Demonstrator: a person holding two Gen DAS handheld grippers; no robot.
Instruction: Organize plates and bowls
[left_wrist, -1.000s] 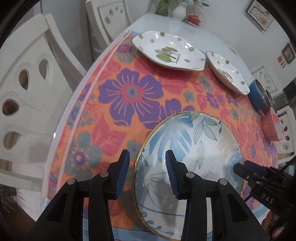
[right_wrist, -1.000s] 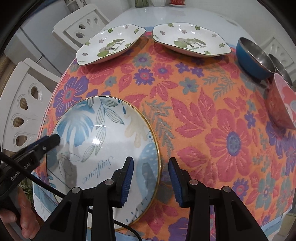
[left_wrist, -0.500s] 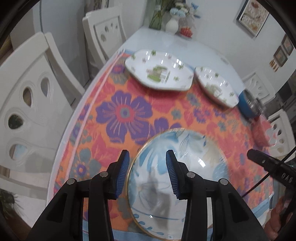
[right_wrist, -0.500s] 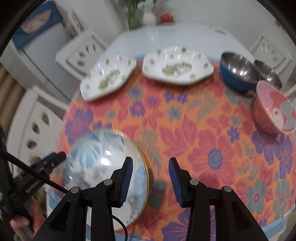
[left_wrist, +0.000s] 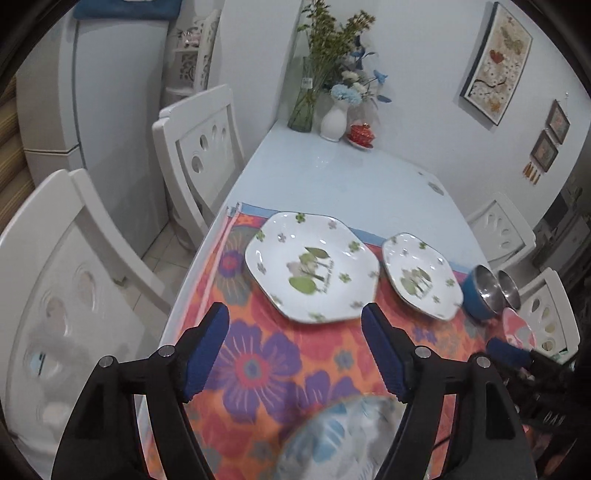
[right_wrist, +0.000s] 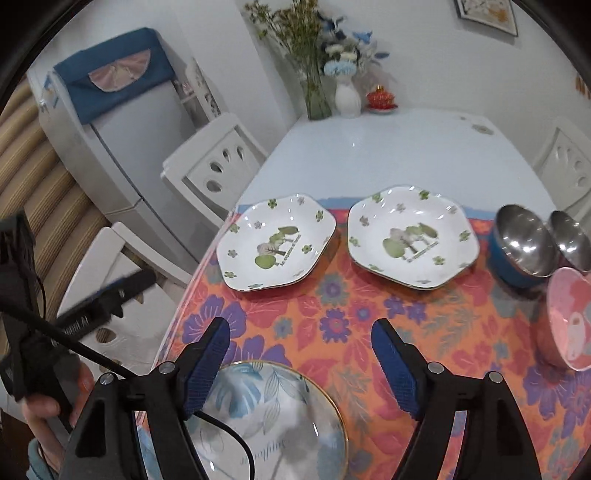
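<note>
Lifted clear of the near blue-leaf plate (right_wrist: 273, 417), both my hand-held grippers, left (left_wrist: 295, 350) and right (right_wrist: 301, 362), are opening, empty, above the floral tabletop (right_wrist: 369, 317).

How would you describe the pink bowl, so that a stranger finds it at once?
On the flowered orange tablecloth, look along its right edge. Just nearer than the blue bowl and the steel bowl sits the pink bowl. Alone among its neighbours it is pink, with a pale picture inside.
</note>
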